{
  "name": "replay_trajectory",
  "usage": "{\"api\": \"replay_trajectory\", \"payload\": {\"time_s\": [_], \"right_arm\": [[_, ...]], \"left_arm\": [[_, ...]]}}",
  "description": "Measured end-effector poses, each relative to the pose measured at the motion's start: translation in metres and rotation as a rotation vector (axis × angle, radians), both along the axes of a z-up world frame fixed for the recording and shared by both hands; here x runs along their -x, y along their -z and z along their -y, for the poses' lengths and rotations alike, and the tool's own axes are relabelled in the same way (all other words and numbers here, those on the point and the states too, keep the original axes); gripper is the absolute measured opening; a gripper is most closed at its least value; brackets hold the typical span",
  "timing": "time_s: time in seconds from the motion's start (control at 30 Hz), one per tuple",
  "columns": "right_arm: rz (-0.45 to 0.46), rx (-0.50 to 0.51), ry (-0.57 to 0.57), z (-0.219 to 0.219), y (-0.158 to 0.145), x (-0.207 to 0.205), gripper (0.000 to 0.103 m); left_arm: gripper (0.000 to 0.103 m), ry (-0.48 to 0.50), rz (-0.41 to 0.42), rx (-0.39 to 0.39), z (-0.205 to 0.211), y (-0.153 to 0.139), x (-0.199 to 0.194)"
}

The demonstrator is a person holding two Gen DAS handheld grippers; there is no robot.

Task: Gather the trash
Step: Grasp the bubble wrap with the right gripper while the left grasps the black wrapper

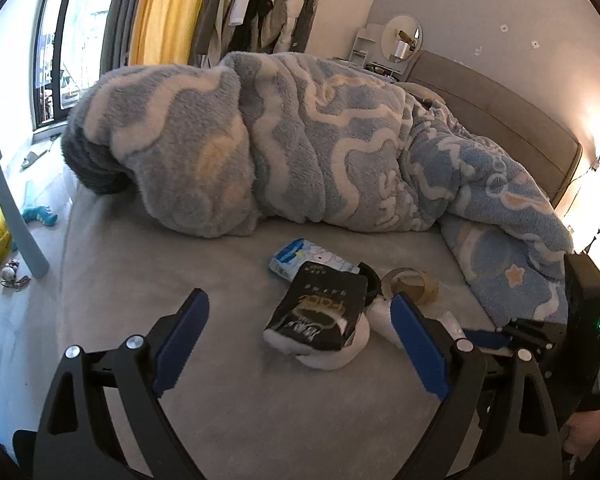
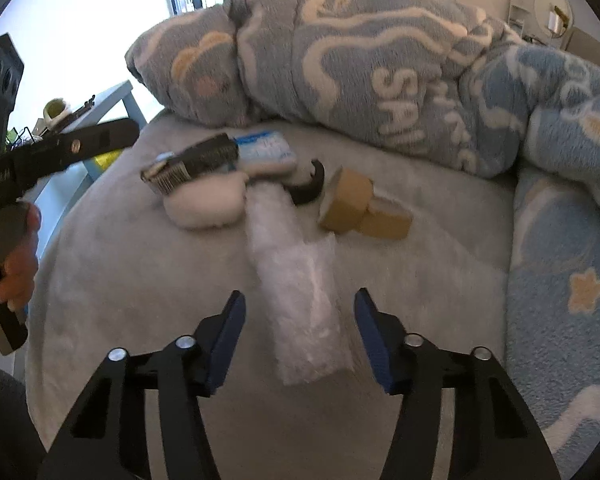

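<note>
The trash is lying in 1 cluster on the grey bed (image 1: 148, 264), in front of the rolled blue fleece blanket (image 1: 284, 136), and every place below is being given from the black tissue pack (image 1: 320, 314) in the middle of that cluster.

The left tongs (image 1: 300, 340) are standing wide open and empty, their 2 blue pads straddling the black tissue pack without touching it. That pack is resting on a white fluffy pad (image 1: 340, 354), with a blue-and-white tissue pack (image 1: 300, 258) just behind it. To grip well, the left tongs probably need lowering until the pads are flanking the pack's long sides, closing on it alone so the white pad is not being dragged along.

To the right of the black pack, a roll of bubble wrap (image 2: 300, 300) is stretching toward the right tongs (image 2: 300, 334), which are half open and gripping nothing; the roll's near end is sitting between the pads with a gap on each side. It looks soft, so closing square across its width seems wisest.

Further right, 2 brown tape rolls (image 2: 360, 204) are lying touching each other, just beside a curved black piece (image 2: 312, 188).

Open sheet is lying left of and in front of the black pack; behind and to the right the blanket is crowding close, and the bed's edge is dropping away at the left near a light blue desk (image 2: 116, 100).
</note>
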State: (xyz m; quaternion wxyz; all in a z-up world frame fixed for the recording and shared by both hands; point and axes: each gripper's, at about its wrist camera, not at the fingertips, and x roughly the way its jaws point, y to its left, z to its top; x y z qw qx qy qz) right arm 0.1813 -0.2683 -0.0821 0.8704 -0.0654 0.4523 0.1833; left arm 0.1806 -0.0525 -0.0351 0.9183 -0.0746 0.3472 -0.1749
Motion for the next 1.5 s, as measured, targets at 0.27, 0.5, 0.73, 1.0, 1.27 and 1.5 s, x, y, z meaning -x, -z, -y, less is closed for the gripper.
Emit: {"api": "replay_trajectory", "payload": {"time_s": [0.27,0.5,0.73,1.0,1.27,1.5], "right_arm": [[-0.003,-0.041,0.010,0.018,0.003,-0.002,0.036],[0.034,-0.076,0.018,0.030,-0.008,-0.001,0.035],[0.076,-0.135,0.038,0.041,-0.019,-0.001,0.035],[0.088,-0.155,0.056,0.046,-0.027,-0.003,0.035],[0.107,-0.164,0.058,0.039,-0.032,-0.003,0.035],[0.137,-0.187,0.044,0.022,-0.046,-0.001,0.035]], "left_arm": [[0.094,0.024,-0.021,-0.006,0.010,0.009,-0.013],[0.093,0.045,-0.072,-0.017,0.016,0.022,-0.023],[0.087,0.060,-0.093,-0.017,0.022,0.030,-0.029],[0.072,0.062,-0.112,0.017,0.021,0.035,-0.034],[0.057,0.079,-0.108,-0.021,0.025,0.033,-0.026],[0.057,0.048,-0.050,0.004,0.013,0.015,-0.009]]}}
